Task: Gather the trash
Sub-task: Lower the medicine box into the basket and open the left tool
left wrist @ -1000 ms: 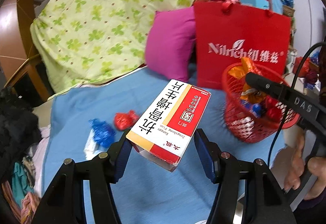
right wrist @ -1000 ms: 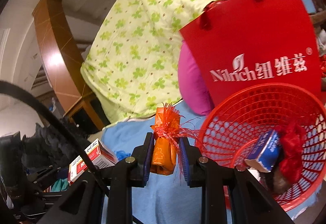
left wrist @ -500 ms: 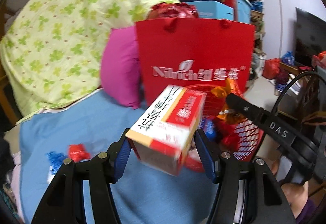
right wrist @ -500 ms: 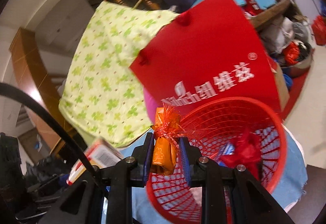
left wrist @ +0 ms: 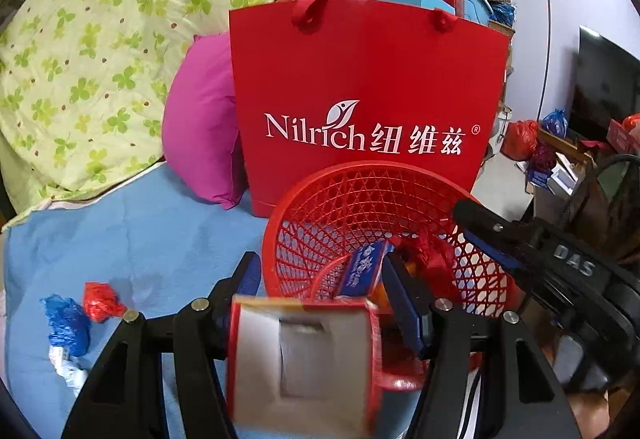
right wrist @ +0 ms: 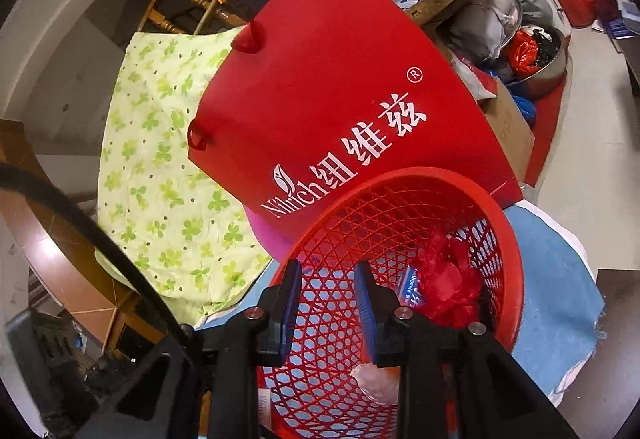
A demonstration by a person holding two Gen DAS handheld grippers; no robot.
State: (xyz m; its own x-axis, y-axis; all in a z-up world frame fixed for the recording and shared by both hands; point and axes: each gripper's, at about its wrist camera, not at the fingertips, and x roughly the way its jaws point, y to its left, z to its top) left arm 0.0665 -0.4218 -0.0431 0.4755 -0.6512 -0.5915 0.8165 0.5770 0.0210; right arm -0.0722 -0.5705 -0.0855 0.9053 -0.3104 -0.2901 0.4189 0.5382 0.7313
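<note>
My left gripper (left wrist: 324, 287) hangs at the near rim of the red mesh basket (left wrist: 360, 169), its jaws closing. The red-and-white medicine box (left wrist: 304, 359) is blurred and sits low between the finger bases, clear of the pads. My right gripper (right wrist: 328, 291) points into the basket (right wrist: 516, 259), jaws opening, nothing between them. From the left wrist view it (left wrist: 472, 223) reaches over the basket's right rim. Inside lie a blue pack (right wrist: 410, 289) and a red wrapper (right wrist: 452, 279). A red wrapper (left wrist: 100, 301) and a blue wrapper (left wrist: 66, 323) lie on the blue sheet.
A red paper bag (left wrist: 360, 99) stands right behind the basket, with a pink pillow (left wrist: 200, 135) and a green clover quilt (left wrist: 100, 39) to its left. Boxes, bags and a metal bowl (right wrist: 548, 71) crowd the floor at the right.
My left gripper swung right to the basket and the box slipped from its pads downward. My right gripper rolled, moved over the basket, and the orange wrapper has left its jaws.
</note>
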